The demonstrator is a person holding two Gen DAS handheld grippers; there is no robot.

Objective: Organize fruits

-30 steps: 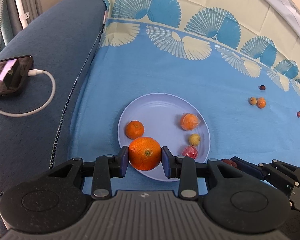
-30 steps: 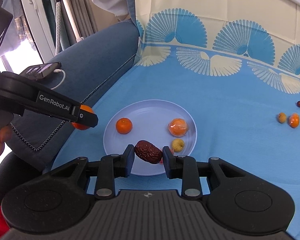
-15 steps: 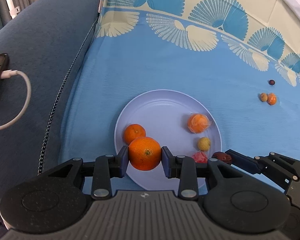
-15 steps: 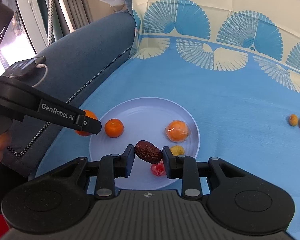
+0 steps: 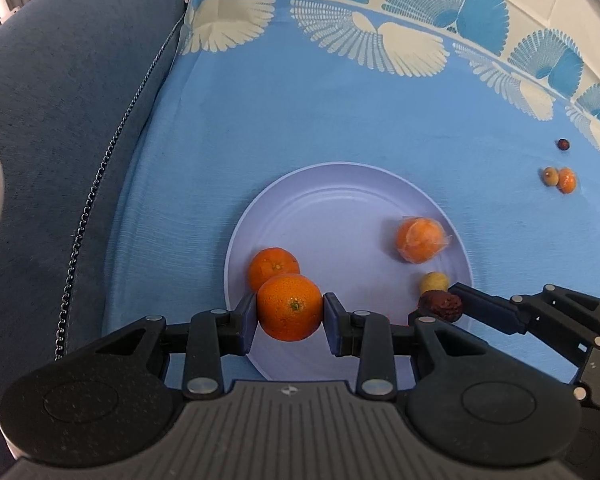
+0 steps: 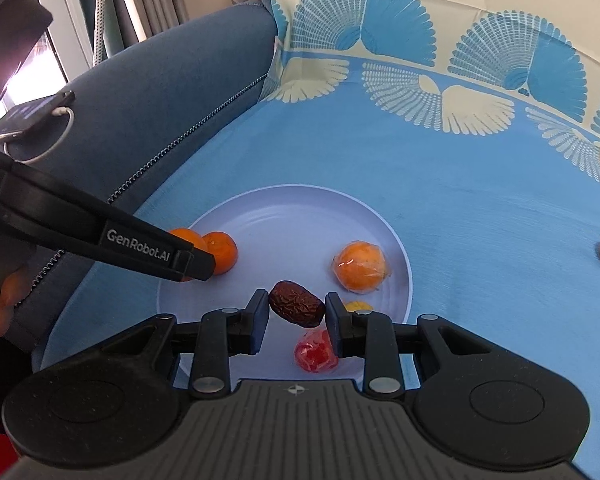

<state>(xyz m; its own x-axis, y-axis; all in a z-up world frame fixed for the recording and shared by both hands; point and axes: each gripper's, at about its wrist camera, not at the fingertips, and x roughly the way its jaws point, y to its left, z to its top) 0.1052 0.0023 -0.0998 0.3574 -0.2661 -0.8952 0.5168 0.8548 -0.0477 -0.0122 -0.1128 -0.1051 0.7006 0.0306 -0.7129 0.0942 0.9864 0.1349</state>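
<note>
My left gripper [image 5: 290, 314] is shut on an orange [image 5: 289, 306], held just over the near left rim of the pale lilac plate [image 5: 332, 216]. A smaller orange [image 5: 272, 266] lies on the plate right behind it. My right gripper [image 6: 297, 310] is shut on a wrinkled dark red date [image 6: 297, 308] above the plate's [image 6: 300, 216] near side. On the plate lie a wrapped peeled orange [image 6: 359, 266], a small yellow fruit [image 5: 434, 281] and a red wrapped piece [image 6: 315, 352]. The right gripper [image 5: 454, 302] with the date [image 5: 439, 305] shows at the plate's right edge in the left wrist view.
The plate sits on a blue cloth with fan patterns [image 5: 340, 112]. Loose small fruits [image 5: 560, 178] and a dark berry [image 5: 563, 144] lie on the cloth far right. A dark blue sofa arm [image 5: 60, 120] runs along the left, with a phone on a white cable [image 6: 32, 114].
Both grippers have moved down and forward over the plate with their fruits still gripped. The held orange now hangs close in front of the smaller orange.
</note>
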